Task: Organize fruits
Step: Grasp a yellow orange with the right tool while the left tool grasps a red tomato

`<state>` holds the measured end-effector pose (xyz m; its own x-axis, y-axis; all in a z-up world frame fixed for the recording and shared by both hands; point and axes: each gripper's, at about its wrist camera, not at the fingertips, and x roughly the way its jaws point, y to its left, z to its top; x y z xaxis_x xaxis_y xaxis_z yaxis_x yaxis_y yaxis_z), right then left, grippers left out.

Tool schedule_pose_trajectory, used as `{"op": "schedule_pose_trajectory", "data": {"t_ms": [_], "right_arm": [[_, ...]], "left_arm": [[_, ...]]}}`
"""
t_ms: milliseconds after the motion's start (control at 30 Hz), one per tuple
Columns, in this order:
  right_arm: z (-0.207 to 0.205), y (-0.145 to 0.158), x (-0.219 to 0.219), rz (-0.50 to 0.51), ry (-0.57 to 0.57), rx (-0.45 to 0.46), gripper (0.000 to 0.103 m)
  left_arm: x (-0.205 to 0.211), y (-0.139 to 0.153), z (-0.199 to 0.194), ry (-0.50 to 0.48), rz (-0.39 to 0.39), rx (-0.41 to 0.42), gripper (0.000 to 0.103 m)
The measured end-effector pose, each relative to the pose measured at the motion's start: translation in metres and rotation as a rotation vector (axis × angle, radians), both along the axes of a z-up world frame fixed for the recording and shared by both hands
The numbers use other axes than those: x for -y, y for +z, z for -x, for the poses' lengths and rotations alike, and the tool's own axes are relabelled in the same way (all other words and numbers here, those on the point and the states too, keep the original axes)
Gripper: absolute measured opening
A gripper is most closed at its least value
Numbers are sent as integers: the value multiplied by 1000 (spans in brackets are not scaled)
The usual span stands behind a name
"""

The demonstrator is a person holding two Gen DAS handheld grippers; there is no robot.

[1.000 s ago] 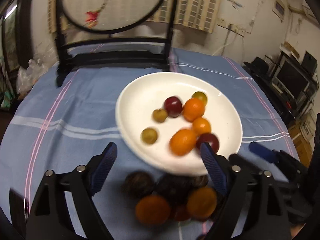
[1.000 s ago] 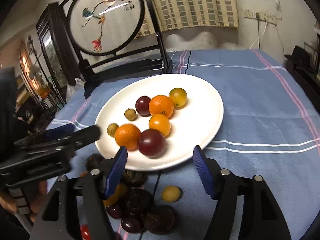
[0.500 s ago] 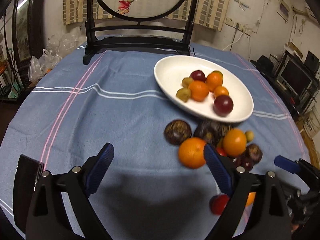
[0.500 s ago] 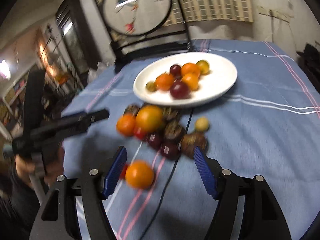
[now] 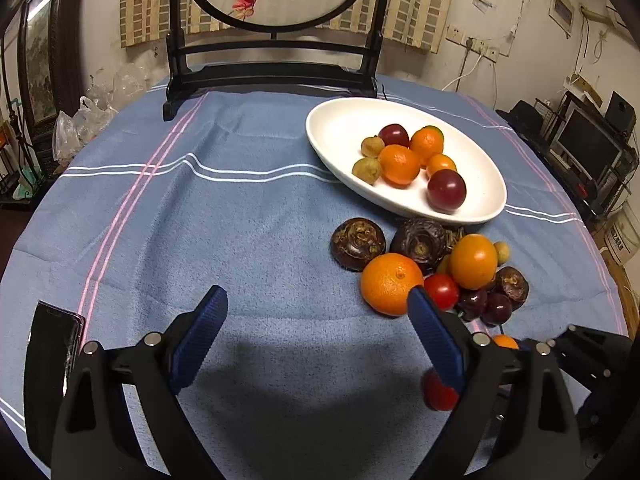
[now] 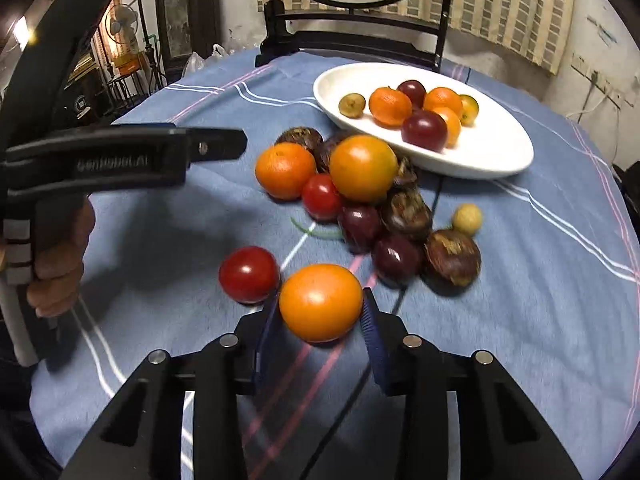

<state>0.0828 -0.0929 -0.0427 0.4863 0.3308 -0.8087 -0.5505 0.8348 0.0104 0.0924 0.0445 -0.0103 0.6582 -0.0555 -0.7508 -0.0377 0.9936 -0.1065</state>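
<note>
A white oval plate (image 5: 344,128) (image 6: 492,156) holds several oranges, plums and small green fruits. In front of it on the blue cloth lies a pile of oranges (image 5: 390,283), red tomatoes (image 6: 320,197), dark plums and brown water chestnuts (image 5: 357,243). My right gripper (image 6: 320,322) is shut on an orange (image 6: 320,302) near the table's front, with a red tomato (image 6: 248,274) beside it on the left. My left gripper (image 5: 316,332) is open and empty above bare cloth, left of the pile; it also shows in the right wrist view (image 6: 216,146).
A dark wooden screen stand (image 5: 272,76) stands at the table's far edge behind the plate. A black phone (image 5: 50,360) lies at the near left edge. Plastic bags (image 5: 88,120) and shelves with a monitor (image 5: 588,148) surround the table.
Both grippers pulled back from the plate toward the near side. My right gripper closed on the loose orange. My left gripper stayed open and shifted left of the pile.
</note>
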Motion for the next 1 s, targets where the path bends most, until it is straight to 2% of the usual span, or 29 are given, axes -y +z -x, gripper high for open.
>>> {"op": "schedule_pose_trajectory", "data": {"t_ms": [333, 400, 567, 733, 800, 867, 1000], "right_arm": [[-15, 2, 55, -254, -120, -90, 40], [-15, 2, 55, -254, -126, -84, 40], [-15, 5, 59, -265, -133, -72, 40], [-17, 10, 69, -313, -159, -61, 40], [-17, 11, 69, -320, -157, -57, 40], [-17, 11, 68, -319, -154, -58, 40], [-16, 9, 64, -306, -142, -56, 40]], "left_arm": [[16, 0, 7, -103, 39, -5, 89], [23, -3, 7, -132, 17, -12, 89], [35, -8, 10, -207, 22, -47, 89], [51, -3, 25, -371, 43, -36, 89], [59, -7, 26, -393, 22, -43, 84], [66, -15, 24, -403, -11, -77, 73], [73, -27, 21, -409, -31, -126, 64]]}}
